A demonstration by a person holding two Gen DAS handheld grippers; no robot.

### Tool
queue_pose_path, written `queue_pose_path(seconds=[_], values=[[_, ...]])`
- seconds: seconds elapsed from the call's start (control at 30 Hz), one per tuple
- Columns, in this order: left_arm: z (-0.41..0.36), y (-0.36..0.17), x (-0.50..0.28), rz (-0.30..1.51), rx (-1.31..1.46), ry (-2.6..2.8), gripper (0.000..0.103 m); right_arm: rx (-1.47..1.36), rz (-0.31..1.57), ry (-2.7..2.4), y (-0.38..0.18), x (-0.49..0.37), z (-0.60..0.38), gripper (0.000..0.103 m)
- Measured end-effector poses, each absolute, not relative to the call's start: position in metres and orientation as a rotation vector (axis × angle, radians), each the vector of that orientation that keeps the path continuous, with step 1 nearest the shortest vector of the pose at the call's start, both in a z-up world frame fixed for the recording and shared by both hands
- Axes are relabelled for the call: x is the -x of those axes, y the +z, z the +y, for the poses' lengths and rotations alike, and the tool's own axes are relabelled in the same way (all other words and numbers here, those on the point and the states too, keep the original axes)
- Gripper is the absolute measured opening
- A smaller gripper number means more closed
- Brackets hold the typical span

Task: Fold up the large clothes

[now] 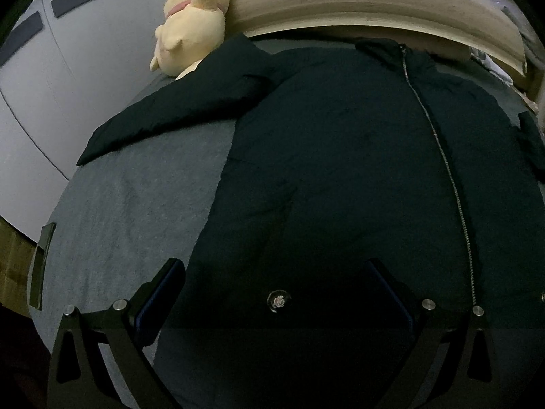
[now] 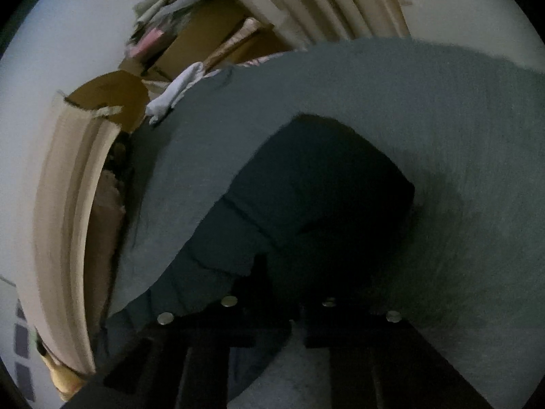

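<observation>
A dark zip-up jacket (image 1: 340, 170) lies spread flat, front up, on a bed with a grey sheet (image 1: 136, 204). Its zipper (image 1: 442, 156) runs down the right of the left wrist view, and one sleeve (image 1: 163, 112) stretches out to the left. My left gripper (image 1: 274, 267) hangs open just over the jacket's hem, with a snap button (image 1: 279, 301) between its spread fingers. In the right wrist view the other sleeve (image 2: 306, 187) lies across the sheet (image 2: 408, 102). My right gripper (image 2: 289, 289) is shut on that sleeve's dark fabric near its edge.
A yellow plush toy (image 1: 194, 24) leans at the head of the bed beside the beige headboard (image 1: 340, 0). A dark flat item (image 1: 42, 266) lies at the sheet's left edge. Beyond the bed are a white cloth (image 2: 173, 92) and a cardboard box (image 2: 112, 92).
</observation>
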State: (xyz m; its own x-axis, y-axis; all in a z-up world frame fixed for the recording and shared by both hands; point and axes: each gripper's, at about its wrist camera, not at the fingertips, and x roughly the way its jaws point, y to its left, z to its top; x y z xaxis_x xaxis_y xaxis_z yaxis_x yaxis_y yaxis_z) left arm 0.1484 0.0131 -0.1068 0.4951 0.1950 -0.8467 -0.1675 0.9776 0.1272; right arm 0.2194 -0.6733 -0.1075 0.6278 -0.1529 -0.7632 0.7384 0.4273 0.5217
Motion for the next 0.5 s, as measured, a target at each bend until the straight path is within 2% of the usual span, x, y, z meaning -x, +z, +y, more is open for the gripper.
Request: queue_pose_path(seconds=[0.5], values=[[0.031,-0.090,-0.131,0.987,0.021,0.204,0.103,-0.586,0.630,-0.465,0.029,-0.268,-0.577,0.012]])
